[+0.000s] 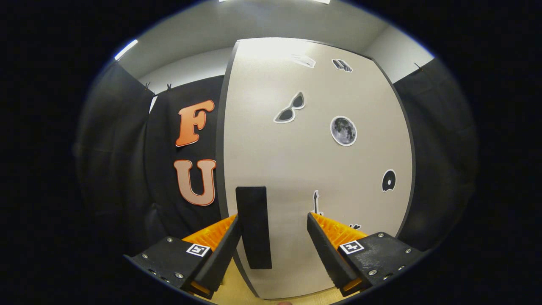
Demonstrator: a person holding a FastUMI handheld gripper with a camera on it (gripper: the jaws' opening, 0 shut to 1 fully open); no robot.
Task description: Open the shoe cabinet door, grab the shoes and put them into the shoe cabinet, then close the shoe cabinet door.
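Note:
The shoe cabinet door [313, 169] is a tall pale panel with a dark edge, right in front of me, carrying stickers of sunglasses, a moon and a disc. A black upright handle [253, 226] sits near the door's left edge. My gripper [273, 222] is open, its fingers spread wide close to the door. The handle stands between them, close against the left finger [226, 241]; the right finger [326, 241] is well apart from it. Neither finger presses on the handle.
Black cloth walls [123, 169] hang to the left and right of the cabinet. A strip of light wooden floor [237, 292] shows below the door, under the fingers. A white wall and ceiling rise behind.

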